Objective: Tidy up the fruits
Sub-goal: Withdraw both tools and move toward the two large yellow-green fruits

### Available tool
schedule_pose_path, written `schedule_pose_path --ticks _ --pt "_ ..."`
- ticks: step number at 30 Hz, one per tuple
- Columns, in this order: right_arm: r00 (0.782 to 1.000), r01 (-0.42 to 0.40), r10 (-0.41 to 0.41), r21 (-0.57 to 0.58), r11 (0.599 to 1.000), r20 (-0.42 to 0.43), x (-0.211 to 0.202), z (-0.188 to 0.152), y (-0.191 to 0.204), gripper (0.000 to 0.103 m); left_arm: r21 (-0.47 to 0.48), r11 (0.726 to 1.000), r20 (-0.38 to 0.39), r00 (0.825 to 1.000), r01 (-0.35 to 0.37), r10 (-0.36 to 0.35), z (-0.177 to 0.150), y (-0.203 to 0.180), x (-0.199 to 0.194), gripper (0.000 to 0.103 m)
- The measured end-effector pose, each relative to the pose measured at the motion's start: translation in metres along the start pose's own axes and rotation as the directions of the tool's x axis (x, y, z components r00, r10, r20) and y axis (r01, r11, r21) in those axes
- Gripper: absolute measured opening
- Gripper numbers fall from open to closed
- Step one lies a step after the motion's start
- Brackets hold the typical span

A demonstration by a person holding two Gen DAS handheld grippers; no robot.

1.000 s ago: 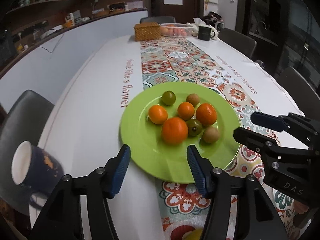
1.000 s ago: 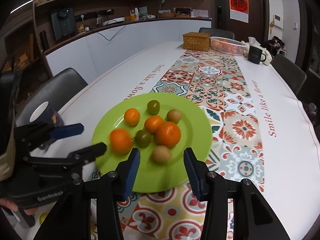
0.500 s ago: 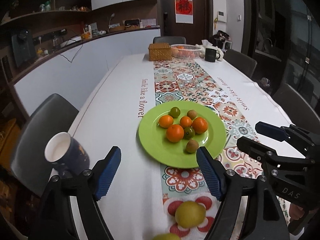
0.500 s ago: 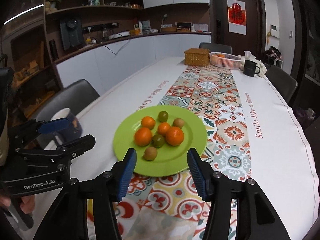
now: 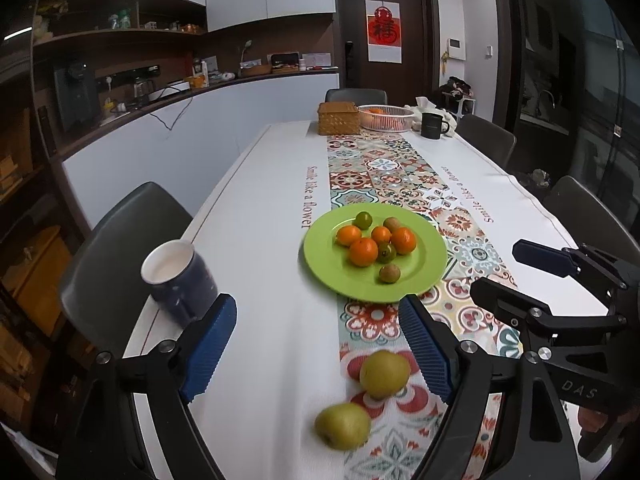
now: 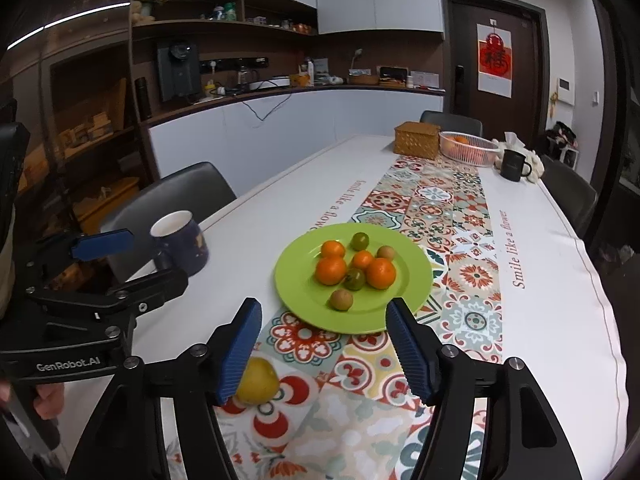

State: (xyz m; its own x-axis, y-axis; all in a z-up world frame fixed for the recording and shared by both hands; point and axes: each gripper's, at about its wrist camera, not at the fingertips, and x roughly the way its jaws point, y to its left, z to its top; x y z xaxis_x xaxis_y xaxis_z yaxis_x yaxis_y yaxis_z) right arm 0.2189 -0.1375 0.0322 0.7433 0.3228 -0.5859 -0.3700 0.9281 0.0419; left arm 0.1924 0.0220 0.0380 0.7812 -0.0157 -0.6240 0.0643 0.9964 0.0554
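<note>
White cloth covers the long desk (image 5: 256, 248), with a patterned tile runner (image 5: 384, 168) down its middle and dark chairs along both sides. On the runner sits a lime-green plate (image 5: 328, 256) carrying four oranges (image 5: 363, 252), two dull green fruits (image 5: 364, 220) and two small brown ones (image 5: 389, 273), all clustered around the plate's middle. Nearer the cameras two yellow-green pears (image 5: 384, 374) lie loose on the runner, well apart from the plate. A dark blue mug (image 5: 180, 280) stands at the near left edge; a wicker box (image 5: 338, 118), a white basket (image 5: 386, 117) and a black mug (image 5: 433, 125) stand at the far end.

Compared with a second ago, the plate looks smaller and farther in both views, the pears have come into sight, and both sets of jaws stand wider.

Left hand-held gripper (image 5: 316, 352) points down at a slant over the near desk, its jaws opening, holding nothing; one pear lies on the desk below the gap. Right hand-held gripper (image 6: 324, 346) slants likewise beside it, jaws opening and empty, a pear just past its left pad.
</note>
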Motion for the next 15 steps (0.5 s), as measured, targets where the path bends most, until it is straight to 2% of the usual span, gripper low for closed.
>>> schedule_pose_path --ticks 7,15 --pt "0.999 -0.038 0.036 -0.064 0.997 -0.020 -0.007 -0.012 0.015 0.065 -0.011 1.000 -0.002 1.000 -0.008 0.008 -0.027 0.001 -0.017 0.085" --pt "0.996 -0.069 0.060 -0.168 0.983 -0.061 -0.009 -0.030 0.034 0.065 0.015 1.000 -0.040 0.999 -0.001 0.001 -0.065 0.000 -0.021 0.085"
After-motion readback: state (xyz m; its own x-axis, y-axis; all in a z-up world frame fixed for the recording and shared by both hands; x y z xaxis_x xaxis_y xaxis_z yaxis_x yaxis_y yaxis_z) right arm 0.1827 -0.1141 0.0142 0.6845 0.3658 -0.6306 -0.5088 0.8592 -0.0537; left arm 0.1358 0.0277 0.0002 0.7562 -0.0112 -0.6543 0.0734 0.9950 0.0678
